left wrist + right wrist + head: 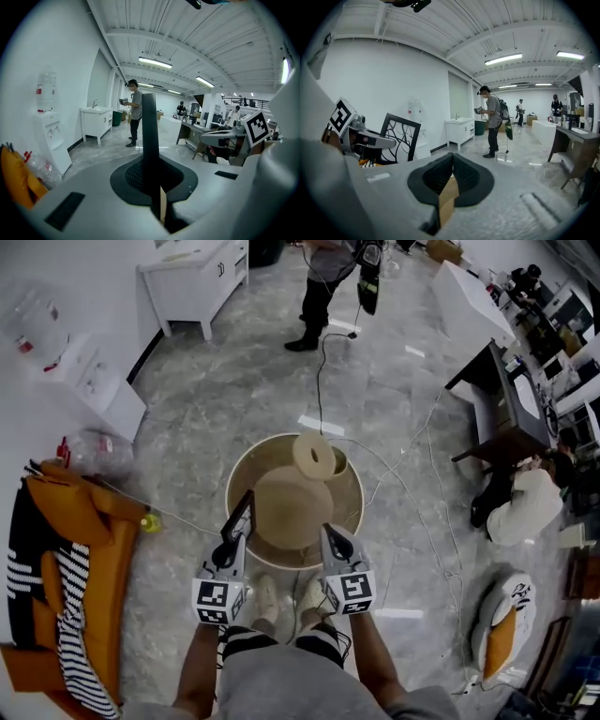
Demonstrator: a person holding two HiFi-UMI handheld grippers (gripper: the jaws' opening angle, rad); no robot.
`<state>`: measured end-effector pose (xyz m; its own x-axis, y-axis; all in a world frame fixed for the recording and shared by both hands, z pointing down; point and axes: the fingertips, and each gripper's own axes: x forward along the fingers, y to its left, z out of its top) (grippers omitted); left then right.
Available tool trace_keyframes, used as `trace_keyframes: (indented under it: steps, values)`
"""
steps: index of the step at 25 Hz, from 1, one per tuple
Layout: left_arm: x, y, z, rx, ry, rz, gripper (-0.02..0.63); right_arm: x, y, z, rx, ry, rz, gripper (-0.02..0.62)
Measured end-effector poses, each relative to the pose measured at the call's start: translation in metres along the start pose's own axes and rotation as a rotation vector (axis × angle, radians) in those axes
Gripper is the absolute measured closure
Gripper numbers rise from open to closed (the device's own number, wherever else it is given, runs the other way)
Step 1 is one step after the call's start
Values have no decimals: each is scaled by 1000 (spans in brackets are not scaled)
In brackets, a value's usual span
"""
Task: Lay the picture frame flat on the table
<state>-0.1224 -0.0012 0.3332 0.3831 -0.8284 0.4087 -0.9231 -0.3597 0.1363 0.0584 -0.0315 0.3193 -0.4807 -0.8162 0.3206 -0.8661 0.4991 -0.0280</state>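
Over the near edge of the round bench (pixel 246 474), the left gripper (pixel 232 545) held the black picture frame (pixel 240 512) upright, its fingers clamped narrow on the frame's side bar. Just beside it, at the same edge, the right gripper (pixel 330 535) had its fingers pressed together with nothing between them. The frame's branch-patterned panel faced the right gripper. Whether its lower edge touched the bench could not be told. A pale ring (pixel 314 456) lay toward the far edge.

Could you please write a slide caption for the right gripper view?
Shut right gripper; beside it, the left gripper holds a black picture frame.
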Motion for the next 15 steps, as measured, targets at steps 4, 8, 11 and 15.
trace_keyframes:
  steps: [4, 8, 11, 15]
  values:
    - [38, 11, -23, -37, 37, 37, 578, 48, -22, -25, 6, 29, 39, 595]
    - [70, 24, -56, -100, 82, 84, 578, 91, -31, -57, 7, 78, 106, 595]
    - [93, 32, -90, -150, 114, 119, 578, 118, -36, -90, -2, 118, 149, 595]
    - [119, 46, -134, -227, 140, 147, 578, 149, -38, -138, 2, 173, 193, 595]
